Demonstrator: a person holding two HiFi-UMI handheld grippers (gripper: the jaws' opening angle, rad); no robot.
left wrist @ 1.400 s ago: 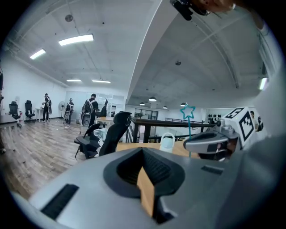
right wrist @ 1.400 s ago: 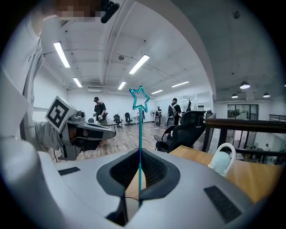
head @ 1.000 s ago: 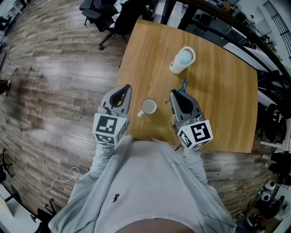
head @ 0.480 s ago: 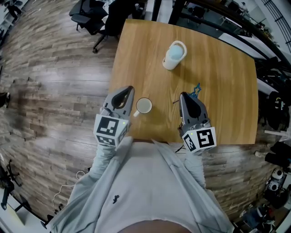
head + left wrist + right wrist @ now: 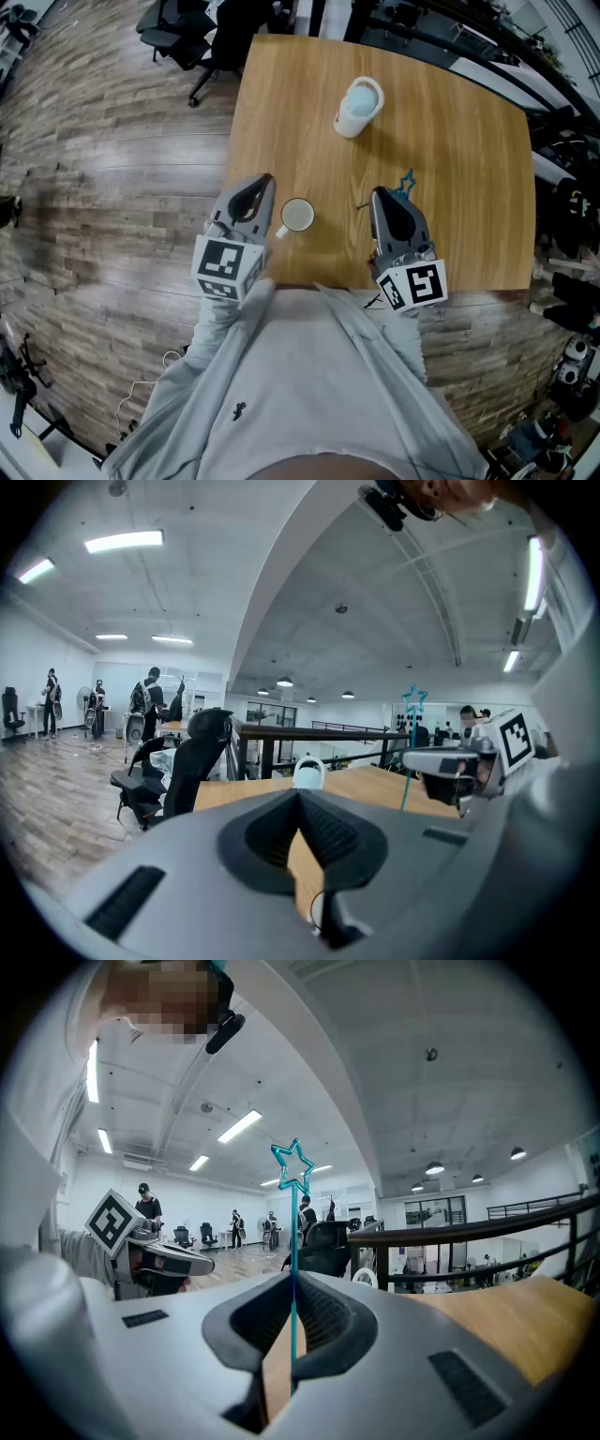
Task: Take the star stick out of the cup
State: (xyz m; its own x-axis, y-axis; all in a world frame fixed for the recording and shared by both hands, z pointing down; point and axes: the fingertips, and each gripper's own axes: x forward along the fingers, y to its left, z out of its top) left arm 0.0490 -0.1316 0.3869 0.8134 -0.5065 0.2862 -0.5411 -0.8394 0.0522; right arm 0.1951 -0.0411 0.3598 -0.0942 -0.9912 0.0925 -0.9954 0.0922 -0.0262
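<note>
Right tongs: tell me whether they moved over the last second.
Yes. The right tongs, shut on the thin teal star stick, moved rightward, away from the small white cup on the wooden table.

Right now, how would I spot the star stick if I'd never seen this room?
Find the wooden table, then the right gripper over its near edge. The star stick is the thin teal rod pinched upright between that gripper's jaws, topped with an outlined star. Unlike the white mug and the pale blue cup farther back, it stands on nothing.
</note>
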